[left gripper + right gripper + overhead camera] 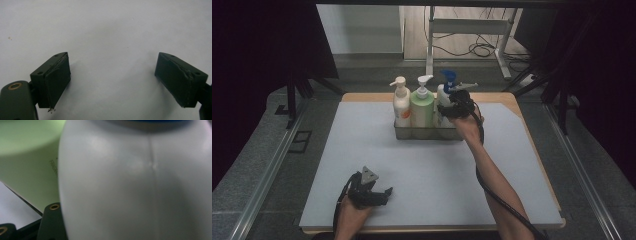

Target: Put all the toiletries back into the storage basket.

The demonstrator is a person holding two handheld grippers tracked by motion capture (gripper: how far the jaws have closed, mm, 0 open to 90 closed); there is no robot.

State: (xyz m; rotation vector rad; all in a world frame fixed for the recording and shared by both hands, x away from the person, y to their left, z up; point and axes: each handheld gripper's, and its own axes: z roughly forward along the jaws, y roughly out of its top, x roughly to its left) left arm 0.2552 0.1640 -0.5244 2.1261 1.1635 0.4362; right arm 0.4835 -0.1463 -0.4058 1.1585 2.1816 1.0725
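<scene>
A white bottle with a blue pump [443, 96] stands at the right end of a metal tray [427, 133] at the back of the table. My right gripper [456, 106] is shut on its body from the near side. In the right gripper view the white bottle [135, 185] fills the space between the jaws, and one black finger [53, 223] lies against its left side. My left gripper [379, 192] rests low at the table's front left. Its jaws stand open [112, 82] over the bare mat with nothing between them.
A green pump bottle [422, 107] and a cream pump bottle [401, 104] stand in the same tray, left of the white one. The green bottle [27, 157] sits close beside the held bottle. A pale mat [362, 150] covers the table.
</scene>
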